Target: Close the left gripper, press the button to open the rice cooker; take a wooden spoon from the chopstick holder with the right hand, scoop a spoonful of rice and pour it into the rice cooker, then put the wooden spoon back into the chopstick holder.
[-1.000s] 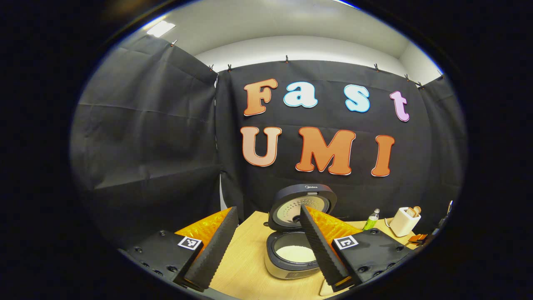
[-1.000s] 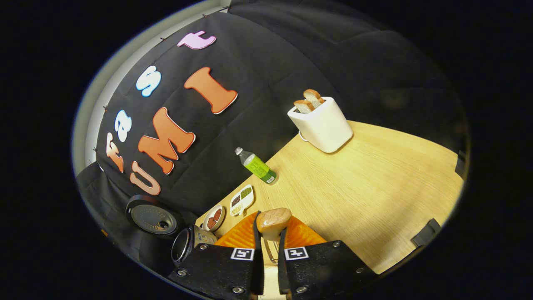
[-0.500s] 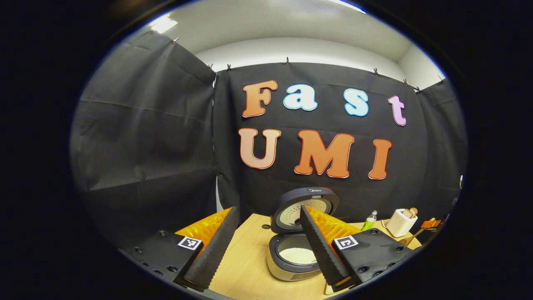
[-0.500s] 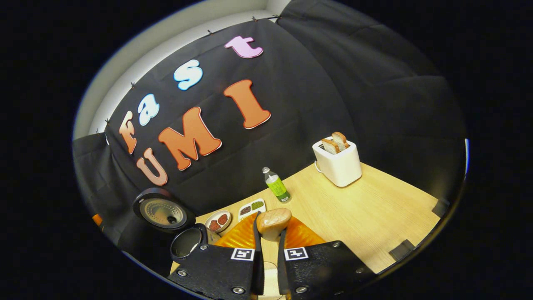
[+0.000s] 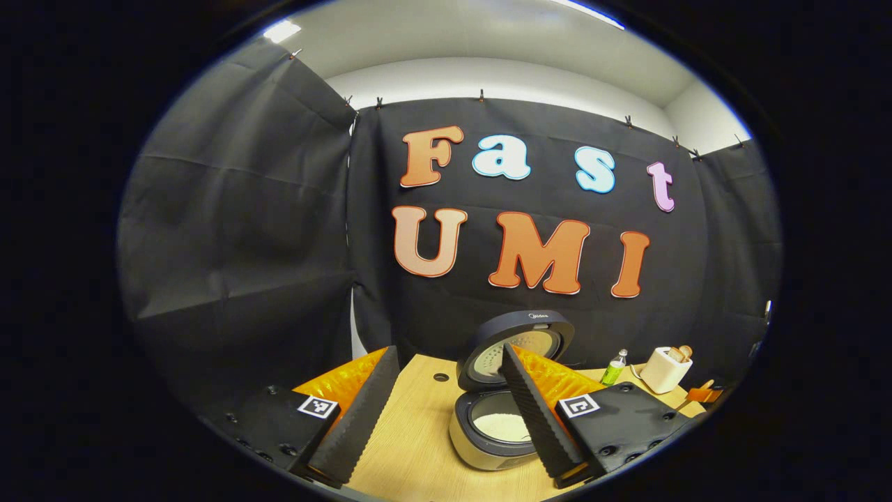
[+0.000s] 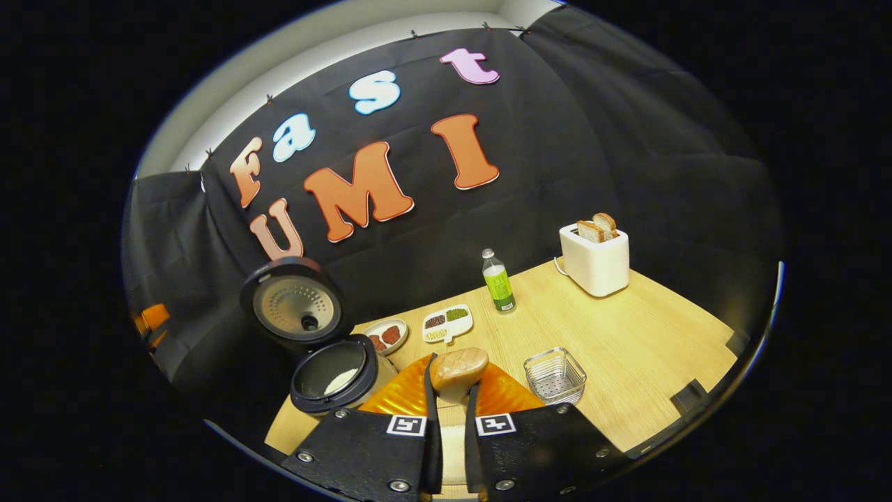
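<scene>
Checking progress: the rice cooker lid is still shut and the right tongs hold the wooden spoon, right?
No. The right gripper view shows the rice cooker lid raised, pot exposed. The right tongs do hold the wooden spoon.

Right gripper (image 6: 446, 408) swings level with wooden spoon (image 6: 457, 369); rice cooker (image 6: 334, 376) now nearer it, metal basket (image 6: 555, 376) enters right of spoon.
</scene>
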Available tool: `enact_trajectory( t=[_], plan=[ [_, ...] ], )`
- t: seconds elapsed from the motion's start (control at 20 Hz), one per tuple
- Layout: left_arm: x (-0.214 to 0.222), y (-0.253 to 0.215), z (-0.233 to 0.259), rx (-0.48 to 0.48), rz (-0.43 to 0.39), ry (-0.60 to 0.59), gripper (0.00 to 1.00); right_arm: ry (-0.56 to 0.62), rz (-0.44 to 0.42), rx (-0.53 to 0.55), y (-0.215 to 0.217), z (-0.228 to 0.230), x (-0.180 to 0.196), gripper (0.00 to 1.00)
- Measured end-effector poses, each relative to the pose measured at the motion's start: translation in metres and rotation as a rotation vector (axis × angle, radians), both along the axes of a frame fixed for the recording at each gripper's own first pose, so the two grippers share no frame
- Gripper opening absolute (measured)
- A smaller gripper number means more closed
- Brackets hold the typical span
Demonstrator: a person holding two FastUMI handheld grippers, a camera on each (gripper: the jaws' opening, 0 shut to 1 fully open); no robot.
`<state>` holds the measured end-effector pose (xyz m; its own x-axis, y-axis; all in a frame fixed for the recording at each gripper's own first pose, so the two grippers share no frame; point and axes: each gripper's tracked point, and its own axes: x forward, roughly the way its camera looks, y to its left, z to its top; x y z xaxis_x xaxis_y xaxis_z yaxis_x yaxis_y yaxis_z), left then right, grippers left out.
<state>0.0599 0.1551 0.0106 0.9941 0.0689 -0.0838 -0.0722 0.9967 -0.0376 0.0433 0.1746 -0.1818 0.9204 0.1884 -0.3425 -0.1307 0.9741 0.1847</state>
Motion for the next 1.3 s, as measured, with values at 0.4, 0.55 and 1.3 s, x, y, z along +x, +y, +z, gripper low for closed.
enact_trajectory(
  t=[0.4, 0.55, 1.3],
  plan=[
    [0.015, 0.022, -0.017, 0.069, -0.036, 0.037, 0.97, 0.048, -0.078, -0.273, 0.013, -0.079, -0.004, 0.12],
    [0.017, 0.029, -0.021, 0.056, -0.042, 0.057, 1.00, 0.057, -0.095, -0.300, 0.018, -0.096, -0.007, 0.12],
    [0.018, 0.031, -0.039, 0.030, -0.037, 0.098, 0.99, 0.190, -0.108, 0.385, 0.054, -0.113, -0.002, 0.12]
  ],
)
